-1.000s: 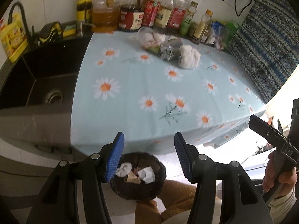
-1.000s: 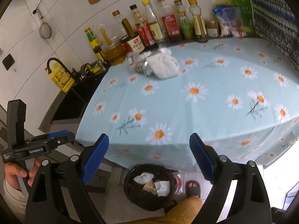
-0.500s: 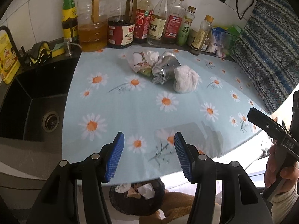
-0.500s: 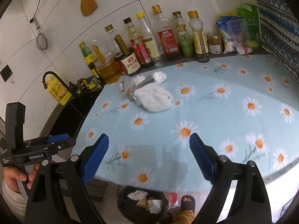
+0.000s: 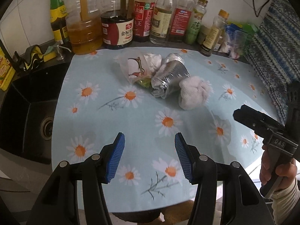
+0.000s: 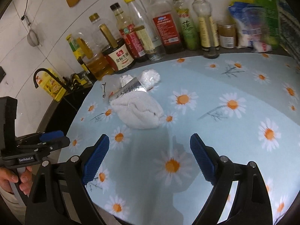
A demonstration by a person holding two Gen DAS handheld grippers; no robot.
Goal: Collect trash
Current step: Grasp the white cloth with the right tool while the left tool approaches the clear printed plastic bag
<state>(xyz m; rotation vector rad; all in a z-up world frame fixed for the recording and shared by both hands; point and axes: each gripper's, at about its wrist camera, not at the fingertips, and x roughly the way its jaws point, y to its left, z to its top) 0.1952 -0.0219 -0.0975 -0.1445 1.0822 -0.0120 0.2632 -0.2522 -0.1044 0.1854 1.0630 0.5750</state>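
White and soft, the crumpled tissue wad (image 6: 137, 112) lies on the daisy tablecloth (image 6: 215, 97), touching the crushed foil wrapper (image 5: 169, 76) on its bottle-row side, with a clear plastic bag (image 5: 136, 69) just beyond the foil. Right gripper (image 6: 148, 155) hovers near the wad, jaws apart and empty; left gripper (image 5: 149, 156) likewise spread, holding nothing. That wad looks feather-light and squashy, so pinch across its fat middle. Foil likely crinkles and slips; bite a fold.

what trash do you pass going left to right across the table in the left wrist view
clear plastic bag → crumpled silver foil wrapper → white crumpled cloth wad, all touching in one cluster ahead of the open left tongs.
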